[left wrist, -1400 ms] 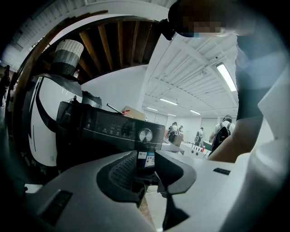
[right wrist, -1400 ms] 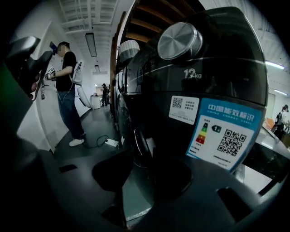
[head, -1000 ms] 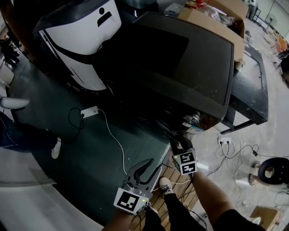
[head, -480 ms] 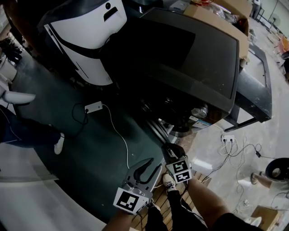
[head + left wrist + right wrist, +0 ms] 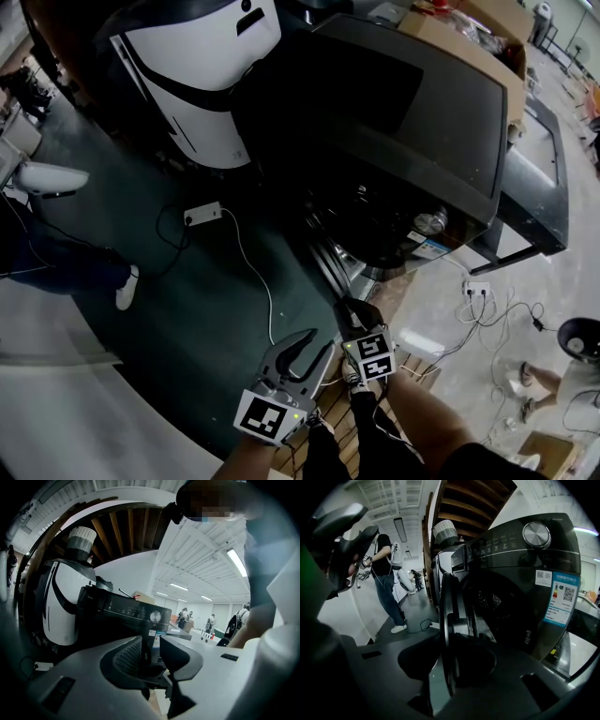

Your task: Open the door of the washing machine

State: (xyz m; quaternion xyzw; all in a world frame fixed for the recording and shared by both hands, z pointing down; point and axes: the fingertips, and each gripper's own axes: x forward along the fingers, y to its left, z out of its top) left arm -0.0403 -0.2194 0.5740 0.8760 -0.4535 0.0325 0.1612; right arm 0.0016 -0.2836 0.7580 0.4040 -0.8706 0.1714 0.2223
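Fingers first: on our right gripper (image 5: 449, 665) they are closed on the free rim of the door (image 5: 446, 616), which runs between them as a thin upright edge. Our left gripper (image 5: 152, 656) has its fingers spread wide with nothing between them; through the gap we see only the washing machine (image 5: 124, 613) some way off.

From the head view, the door (image 5: 326, 261) stands well out from the front of the washing machine (image 5: 422, 122), hinged at that front. Its free edge points toward us, where our right gripper (image 5: 354, 309) holds it. The drum opening (image 5: 497, 604) lies bare to the right of the door in the right gripper view, so we judge the door largely open already.

What matters next is the arc. The door's plane runs almost straight from the machine's front to our right gripper, so any further swing must go sideways, away from the drum opening, not toward us. Our left gripper (image 5: 315, 349) hangs just beside the right one, farther from the machine, and has no part in the pull.
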